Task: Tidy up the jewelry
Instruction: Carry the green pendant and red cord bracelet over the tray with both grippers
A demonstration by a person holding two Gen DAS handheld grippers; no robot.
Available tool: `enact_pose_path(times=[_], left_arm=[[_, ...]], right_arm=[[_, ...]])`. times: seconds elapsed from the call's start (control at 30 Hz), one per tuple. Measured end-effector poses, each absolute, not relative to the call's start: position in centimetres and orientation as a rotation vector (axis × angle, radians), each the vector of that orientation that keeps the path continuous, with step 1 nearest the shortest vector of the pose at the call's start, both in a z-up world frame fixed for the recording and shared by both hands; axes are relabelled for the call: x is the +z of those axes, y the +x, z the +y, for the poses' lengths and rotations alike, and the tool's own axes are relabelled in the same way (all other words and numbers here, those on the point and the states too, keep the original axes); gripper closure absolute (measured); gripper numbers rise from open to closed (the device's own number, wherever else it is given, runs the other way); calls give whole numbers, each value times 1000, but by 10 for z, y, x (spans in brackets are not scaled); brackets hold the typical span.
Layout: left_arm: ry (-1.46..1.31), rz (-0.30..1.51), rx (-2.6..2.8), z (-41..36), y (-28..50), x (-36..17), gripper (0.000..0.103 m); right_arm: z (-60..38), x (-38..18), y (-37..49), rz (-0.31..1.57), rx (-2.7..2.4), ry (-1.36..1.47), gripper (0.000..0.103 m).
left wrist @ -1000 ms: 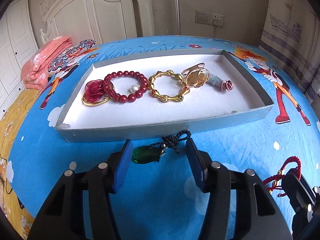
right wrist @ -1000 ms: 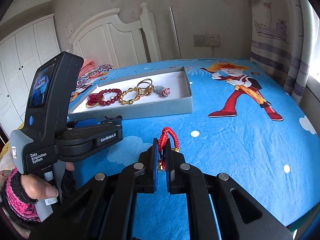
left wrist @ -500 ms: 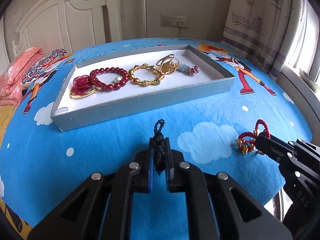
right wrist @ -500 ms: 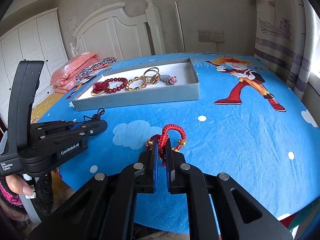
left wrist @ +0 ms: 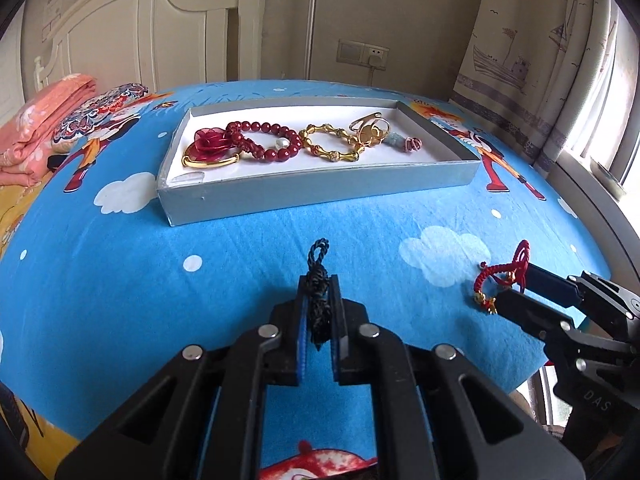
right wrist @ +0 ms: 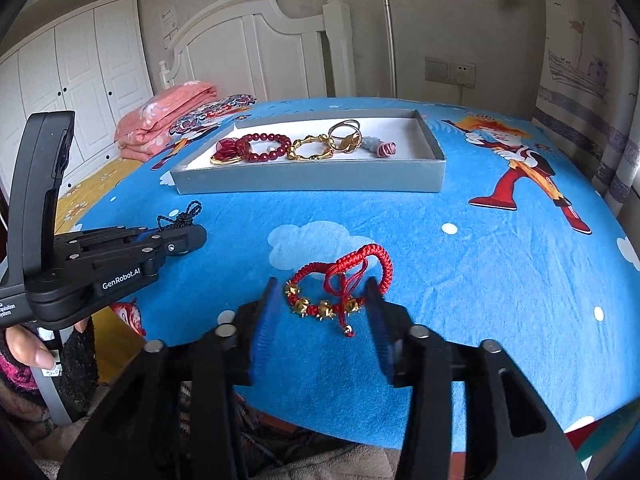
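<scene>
Red bracelet released on the bed

My right tool (right wrist: 320, 312) has just sprung apart around the red bracelet (right wrist: 340, 284); my left tool (left wrist: 319, 312) stays clamped on the black cord (left wrist: 318, 280), tray-bound next.

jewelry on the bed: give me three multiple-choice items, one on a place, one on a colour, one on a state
1. Where does the red braided cord bracelet with gold beads lie?
A. in the grey shallow tray
B. on the blue cartoon bedsheet
C. on the pink folded blanket

2. What colour is the knotted cord between the left gripper fingers?
A. black
B. white
C. yellow

3. How does the right gripper stand?
A. shut on the bracelet
B. open, bracelet between its fingers
C. out of view

Answers: 1 B, it rests on the sheet, short of the tray. 2 A, the cord is dark black. 3 B, its jaws have just been opening and both fingers stand clear of the bracelet.
</scene>
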State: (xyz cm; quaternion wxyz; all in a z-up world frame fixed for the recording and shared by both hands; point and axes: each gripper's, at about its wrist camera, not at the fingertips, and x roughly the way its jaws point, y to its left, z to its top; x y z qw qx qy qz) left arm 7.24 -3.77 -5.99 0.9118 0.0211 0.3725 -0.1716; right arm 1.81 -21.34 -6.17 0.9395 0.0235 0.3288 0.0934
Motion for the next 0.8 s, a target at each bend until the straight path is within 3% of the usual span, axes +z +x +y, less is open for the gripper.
enact_pose_path(times=[0.6, 0.63, 0.67, 0.73, 0.8], left_arm=[[53, 745, -335, -40, 69, -61, 94], [54, 744, -336, -40, 68, -61, 94], [55, 744, -337, -40, 68, -61, 94], [57, 739, -337, -40, 66, -61, 94], [59, 730, -336, -40, 64, -60, 94]], right_arm=[[-227, -68, 42, 688, 147, 143, 45], [-225, -68, 44, 684, 149, 134, 53], [-221, -68, 44, 680, 146, 113, 72], [-212, -68, 42, 666, 139, 54, 93], [-205, -63, 35, 633, 147, 14, 93]])
